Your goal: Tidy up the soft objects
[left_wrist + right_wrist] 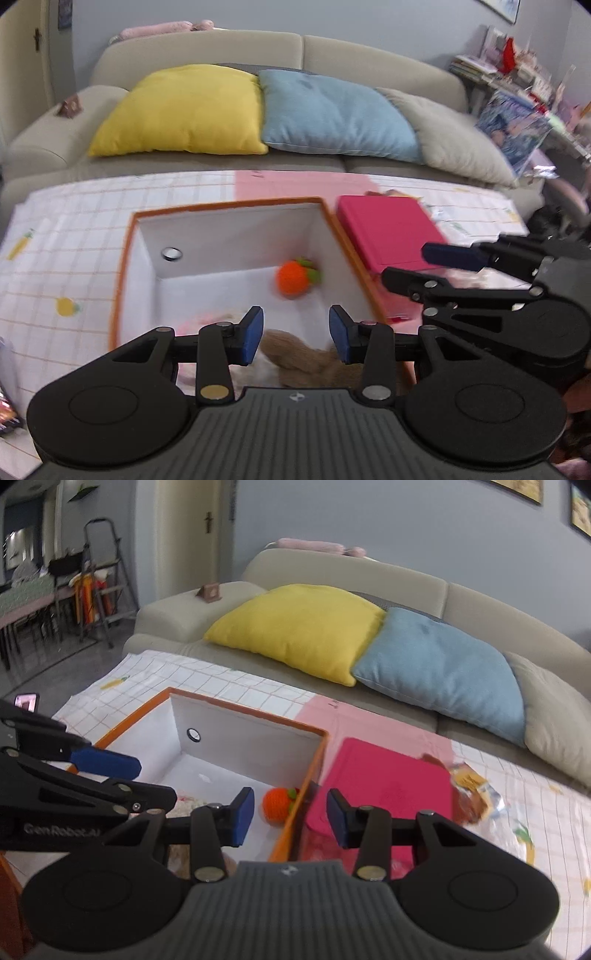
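An orange-rimmed white box stands open on the checked cloth. Inside, by its right wall, lies an orange knitted fruit toy. A brown plush toy rests at the box's near end, below my left gripper, which is open with nothing between its blue pads. My right gripper is open too, empty, and hovers over the box's right wall and the pink lid. Something pale and pinkish at the box's near left is too blurred to name.
A beige sofa behind the table carries a yellow pillow, a blue pillow and a grey pillow. A crumpled snack packet lies right of the pink lid. A phone sits at the far left.
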